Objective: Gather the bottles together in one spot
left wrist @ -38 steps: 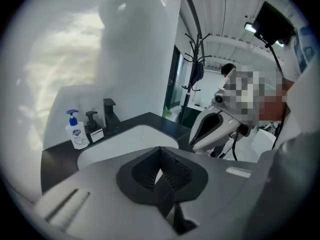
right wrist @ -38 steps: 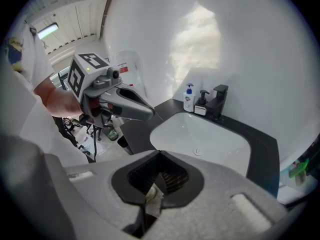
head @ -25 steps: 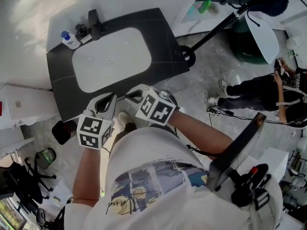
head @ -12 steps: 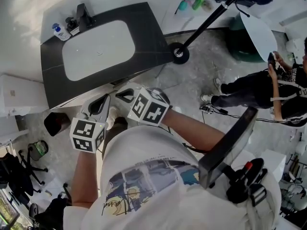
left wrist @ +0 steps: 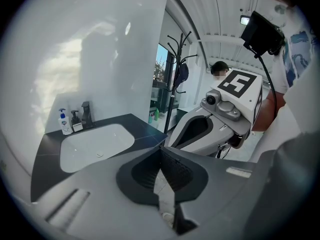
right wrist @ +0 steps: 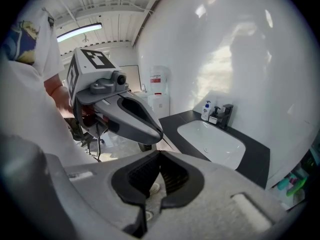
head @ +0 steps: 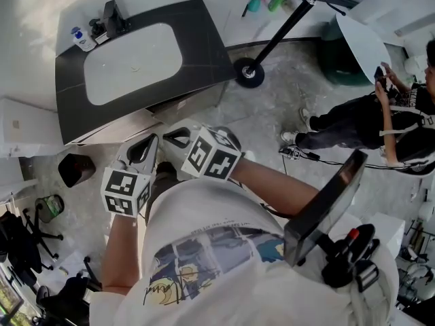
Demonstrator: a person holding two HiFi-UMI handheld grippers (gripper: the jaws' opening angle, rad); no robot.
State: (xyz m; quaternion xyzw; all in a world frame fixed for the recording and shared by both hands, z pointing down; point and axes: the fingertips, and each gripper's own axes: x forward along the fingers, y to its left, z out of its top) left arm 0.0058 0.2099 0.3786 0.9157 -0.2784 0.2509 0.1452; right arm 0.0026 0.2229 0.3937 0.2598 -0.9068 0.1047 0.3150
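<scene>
Looking steeply down, we faced a dark counter [head: 204, 39] with a white basin [head: 132, 63], at about eleven o'clock from our hands. At the counter's far left corner stood a white pump bottle [head: 82, 39] with a blue label. Just to its right stood a smaller dark dispenser [head: 97, 31], and beside that a black faucet [head: 112, 19]. On the floor at nine o'clock from our hands sat a black bin [head: 75, 170].

We held the left gripper [head: 141, 148] low and close to our white shirt [head: 204, 236], well apart from the counter. Its own view showed the jaws pressed together with nothing between them, and the pump bottle far off at ten o'clock. The right gripper [head: 175, 136] sat just beside it at three o'clock. Its jaws were likewise closed on nothing, and in its view the counter lay at two o'clock. Neither gripper touched any bottle.

Further right, at one o'clock from our hands, a teal bottle [head: 255, 4] and a green bottle [head: 275, 1] stood side by side off the counter, well apart from the pump bottle. A black stand [head: 248, 73] with a round base stood on the floor below them. At three o'clock a person in dark clothes [head: 367, 124] sat on the floor.
</scene>
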